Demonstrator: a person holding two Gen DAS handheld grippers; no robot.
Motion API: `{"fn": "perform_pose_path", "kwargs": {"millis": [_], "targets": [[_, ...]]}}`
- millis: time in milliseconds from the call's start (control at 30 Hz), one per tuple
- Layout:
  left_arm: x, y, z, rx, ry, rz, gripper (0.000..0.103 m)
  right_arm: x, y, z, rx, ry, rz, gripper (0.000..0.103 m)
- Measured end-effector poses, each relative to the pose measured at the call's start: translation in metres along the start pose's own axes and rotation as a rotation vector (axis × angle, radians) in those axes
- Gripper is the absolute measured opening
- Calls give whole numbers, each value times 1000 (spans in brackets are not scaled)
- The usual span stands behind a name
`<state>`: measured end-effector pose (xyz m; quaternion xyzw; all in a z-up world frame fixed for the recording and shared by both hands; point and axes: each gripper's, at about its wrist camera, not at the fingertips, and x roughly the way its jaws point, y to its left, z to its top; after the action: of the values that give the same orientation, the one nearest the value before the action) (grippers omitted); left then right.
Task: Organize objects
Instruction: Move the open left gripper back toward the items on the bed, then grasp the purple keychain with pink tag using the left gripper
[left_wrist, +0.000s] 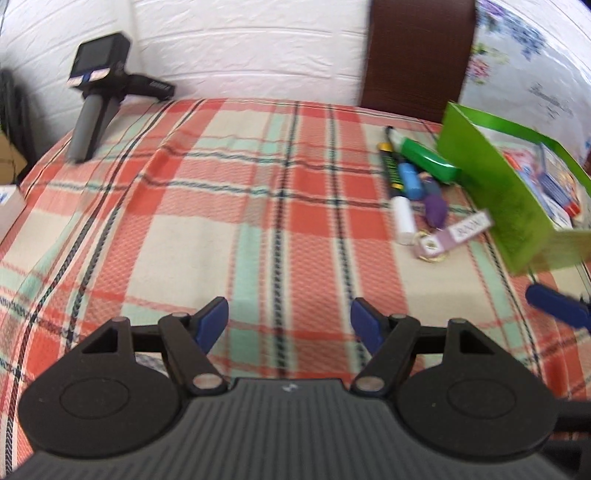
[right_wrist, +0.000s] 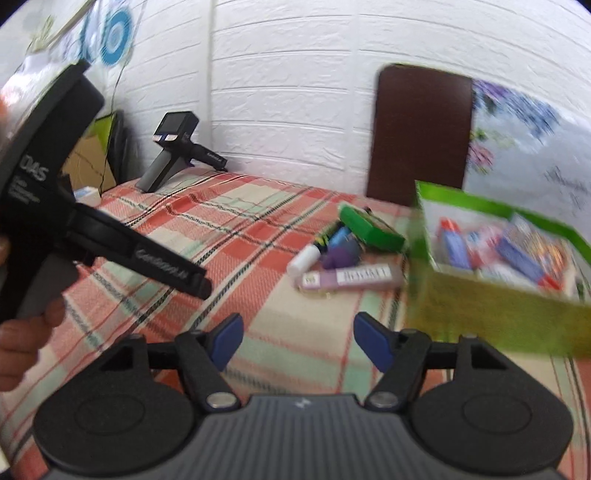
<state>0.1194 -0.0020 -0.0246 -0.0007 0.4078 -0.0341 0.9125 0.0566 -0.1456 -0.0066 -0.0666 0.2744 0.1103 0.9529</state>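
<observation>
Both the left gripper (left_wrist: 289, 320) and right gripper (right_wrist: 298, 341) hover part-open and empty over the bed (left_wrist: 221, 206), apparently approaching the clutter (left_wrist: 417, 192) beside the green box (left_wrist: 495, 192) near its far-right corner; next, one needs closing on an item.

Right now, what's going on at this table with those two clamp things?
A person is tidying small items on a plaid tablecloth, a hand-held gripper in each hand. Both the left gripper and the right gripper are open and hold nothing. A pile of small things, a green case, a white tube and a pink key tag among them, lies beside an open green box that already has packets in it.
</observation>
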Motion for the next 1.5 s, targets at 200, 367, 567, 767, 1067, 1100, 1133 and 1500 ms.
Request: {"fn": "perform_pose_path", "kwargs": {"millis": [200,367,567,767,1067,1100,1133,1500], "targets": [[4,25,4,-84,8,-11,75,61,7,34,-107,86,-40,68],[4,35,2,-95,10,-22,75,92,6,30,-166,138,-43,67],[3,32,3,-94,16,-73,75,68,17,17,-217,142,2,25],[-6,10,1,-42,40,-210,76,16,28,-17,-203,128,87,4],[5,-30,20,32,35,-246,81,-15,8,-26,-60,100,84,33],[6,-35,24,48,32,-252,82,-13,7,-23,-51,86,94,40],[6,-40,28,74,29,-262,85,-10,7,-20,-50,75,97,46],[47,-66,40,171,105,-261,61,54,-6,-1,25,79,70,68]]}}
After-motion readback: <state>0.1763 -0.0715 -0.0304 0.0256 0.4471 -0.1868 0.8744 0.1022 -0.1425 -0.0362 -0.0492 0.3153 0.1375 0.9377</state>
